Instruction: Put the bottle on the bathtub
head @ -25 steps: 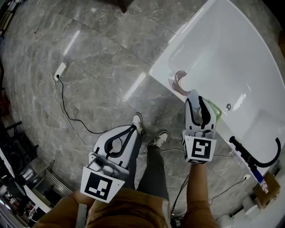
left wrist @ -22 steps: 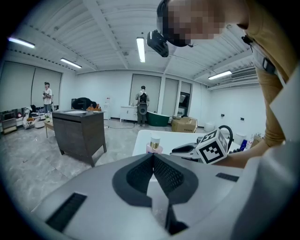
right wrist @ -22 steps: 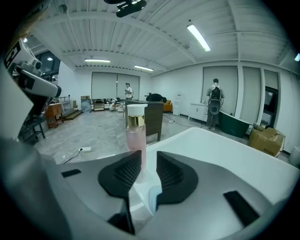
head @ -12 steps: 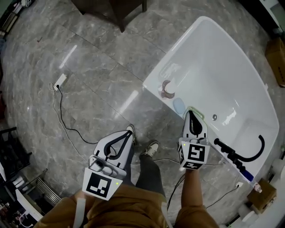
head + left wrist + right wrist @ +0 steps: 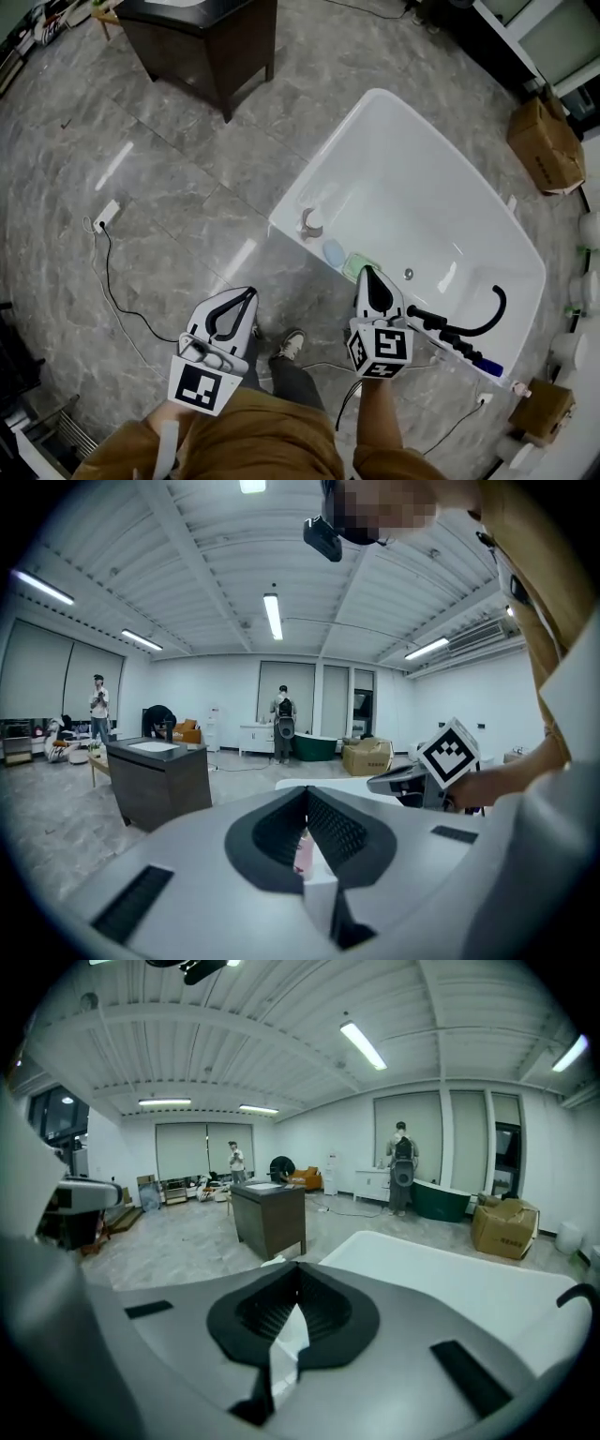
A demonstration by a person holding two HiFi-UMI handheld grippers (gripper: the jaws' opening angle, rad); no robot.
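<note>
Bottle [image 5: 354, 266] just beside right tool [image 5: 368, 274]

White bathtub [image 5: 412, 178], green bottle [image 5: 354, 266] on its rim, dark cabinet [image 5: 208, 37]

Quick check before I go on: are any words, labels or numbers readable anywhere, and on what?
No words or numbers can be read in any view.
Cubes on the left gripper and right gripper: square black-and-white markers, no letters.
Cardboard box: any print is too small to read.
</note>
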